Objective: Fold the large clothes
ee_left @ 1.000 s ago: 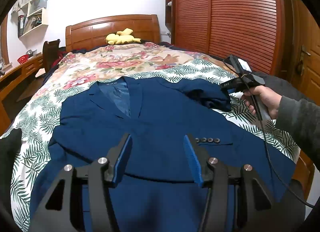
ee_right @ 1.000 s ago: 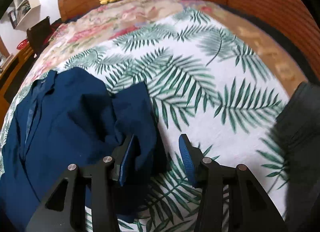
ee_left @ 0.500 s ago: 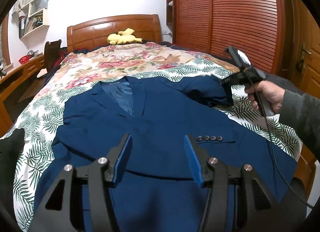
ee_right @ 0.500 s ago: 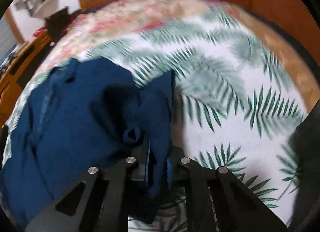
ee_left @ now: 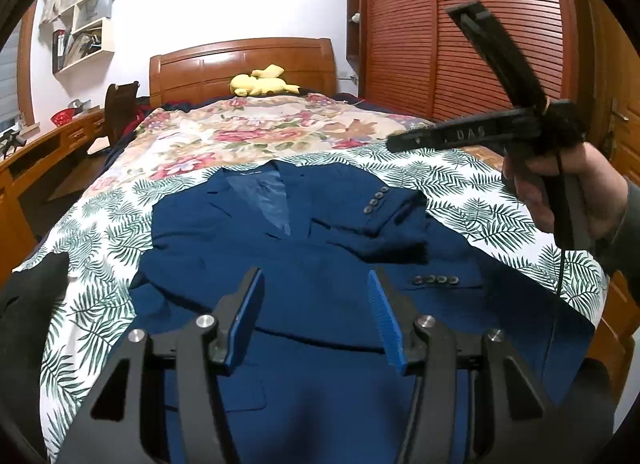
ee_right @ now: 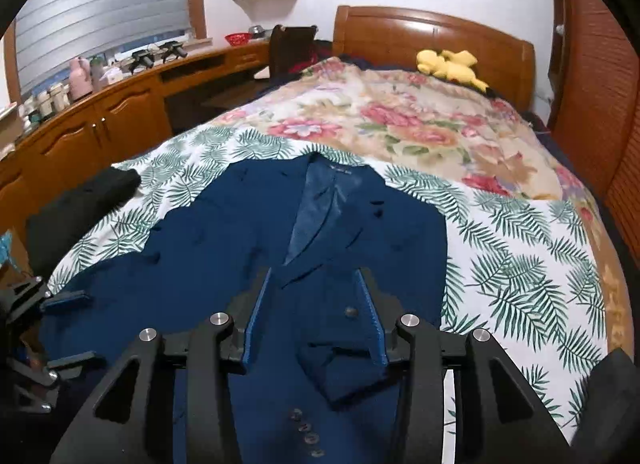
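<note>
the navy jacket [ee_left: 304, 264] lies face up near the foot edge of the bed [ee_left: 108, 224], 1 sleeve [ee_left: 384, 220] folded across its chest. my left gripper [ee_left: 316, 320] hangs agape above it, holding nothing. my right gripper [ee_right: 316, 316] is opening, nothing pinched between its pads.

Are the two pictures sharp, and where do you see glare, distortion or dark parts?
Left wrist view: mostly sharp, but the right gripper looks slightly blurred; the wardrobe bends at the edge and the corners are black. Right wrist view: sharp on the blue jacket; glare shines on the wooden headboard; the desk curves from fisheye distortion.
</note>
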